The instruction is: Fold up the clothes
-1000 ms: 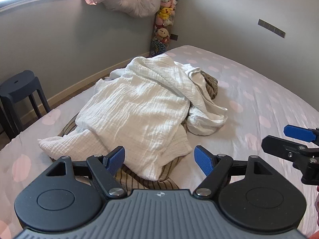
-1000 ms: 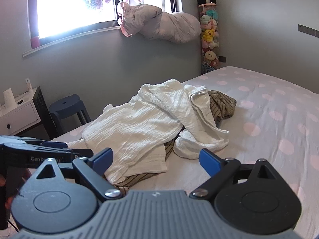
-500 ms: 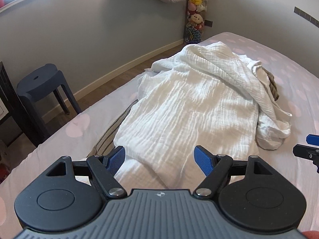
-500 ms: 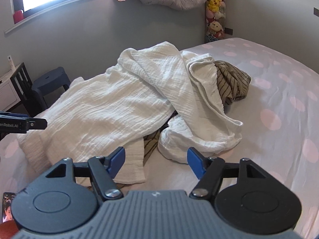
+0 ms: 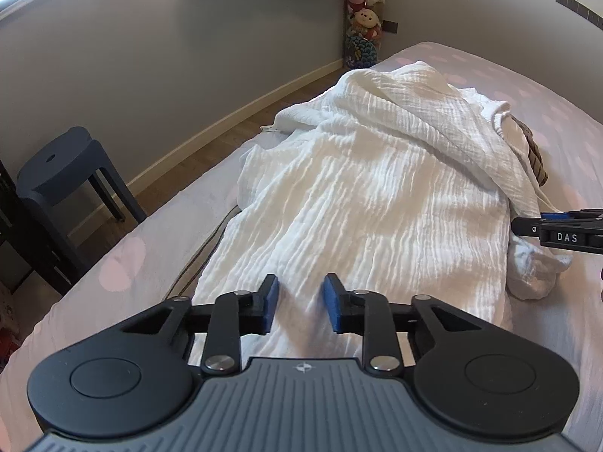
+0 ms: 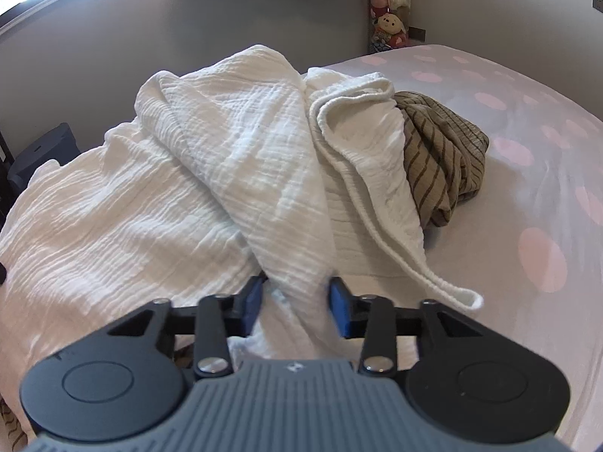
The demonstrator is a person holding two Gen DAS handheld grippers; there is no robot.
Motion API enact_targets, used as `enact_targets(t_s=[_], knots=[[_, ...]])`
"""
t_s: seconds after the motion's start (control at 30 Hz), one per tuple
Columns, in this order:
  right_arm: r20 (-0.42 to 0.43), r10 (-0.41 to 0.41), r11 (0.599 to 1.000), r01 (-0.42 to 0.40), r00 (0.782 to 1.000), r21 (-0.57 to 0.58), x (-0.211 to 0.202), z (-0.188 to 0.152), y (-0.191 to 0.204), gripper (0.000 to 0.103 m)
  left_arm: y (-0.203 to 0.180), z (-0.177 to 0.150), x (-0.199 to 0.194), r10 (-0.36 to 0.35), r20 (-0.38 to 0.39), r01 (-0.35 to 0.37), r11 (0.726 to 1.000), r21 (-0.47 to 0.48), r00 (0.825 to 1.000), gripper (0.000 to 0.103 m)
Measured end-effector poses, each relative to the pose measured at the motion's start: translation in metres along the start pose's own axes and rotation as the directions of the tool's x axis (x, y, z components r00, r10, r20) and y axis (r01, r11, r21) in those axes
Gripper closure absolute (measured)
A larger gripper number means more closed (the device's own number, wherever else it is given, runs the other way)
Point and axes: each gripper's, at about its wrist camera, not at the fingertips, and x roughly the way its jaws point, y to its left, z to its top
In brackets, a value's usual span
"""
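On the bed (image 5: 196, 218), the white crinkled garment (image 5: 369, 196) covers a striped brown one (image 6: 441, 150). Both the left gripper (image 5: 300, 303) and the right gripper (image 6: 296, 303) have just been closing and now pinch folds at its near edge.

Two close downward views, shared bedding (image 5: 377, 196)

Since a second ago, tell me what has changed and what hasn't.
Both grippers came in low over the white garment. The left gripper and right gripper have just been closing, each with a fold of it between the pads. The striped garment, bed and stool stayed put.
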Motion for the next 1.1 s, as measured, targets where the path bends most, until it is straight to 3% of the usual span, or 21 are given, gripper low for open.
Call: enact_targets(t_s=[0.1, 0.23, 0.37, 0.57, 0.67, 0.8, 0.93, 1.1], knots=[[0.029, -0.015, 1.000, 0.015, 0.999, -0.003, -0.012, 0.001, -0.003, 0.096, 0.001, 0.002, -0.001, -0.018, -0.007, 0.018, 1.000, -0.013, 1.000, 0.094], [0.113, -0.062, 0.998, 0.060, 0.992, 0.023, -0.052, -0.003, -0.016, 0.097, -0.004, 0.002, -0.011, -0.038, 0.004, 0.038, 0.999, 0.004, 0.999, 0.101], [0.177, -0.127, 0.990, 0.114, 0.976, 0.080, -0.102, -0.013, -0.035, 0.098, -0.011, 0.001, -0.029, -0.075, 0.023, 0.074, 0.997, 0.017, 0.997, 0.102], [0.208, -0.245, 0.962, 0.211, 0.947, 0.171, -0.180, -0.061, -0.072, 0.098, -0.025, -0.006, -0.062, -0.142, 0.045, 0.140, 0.989, 0.044, 0.989, 0.103], [0.195, -0.336, 0.928, 0.289, 0.921, 0.234, -0.218, -0.096, -0.099, 0.098, -0.036, -0.010, -0.081, -0.184, 0.058, 0.180, 0.981, 0.072, 0.981, 0.103], [0.155, -0.478, 0.844, 0.402, 0.865, 0.356, -0.273, -0.145, -0.145, 0.098, -0.064, -0.012, -0.103, -0.239, 0.069, 0.227, 0.963, 0.145, 0.969, 0.103], [0.109, -0.612, 0.722, 0.498, 0.783, 0.481, -0.333, -0.192, -0.191, 0.098, -0.109, -0.016, -0.117, -0.309, 0.047, 0.290, 0.926, 0.240, 0.950, 0.103], [0.060, -0.739, 0.571, 0.577, 0.670, 0.585, -0.411, -0.253, -0.233, 0.098, -0.178, -0.027, -0.136, -0.404, 0.021, 0.368, 0.854, 0.369, 0.915, 0.103]])
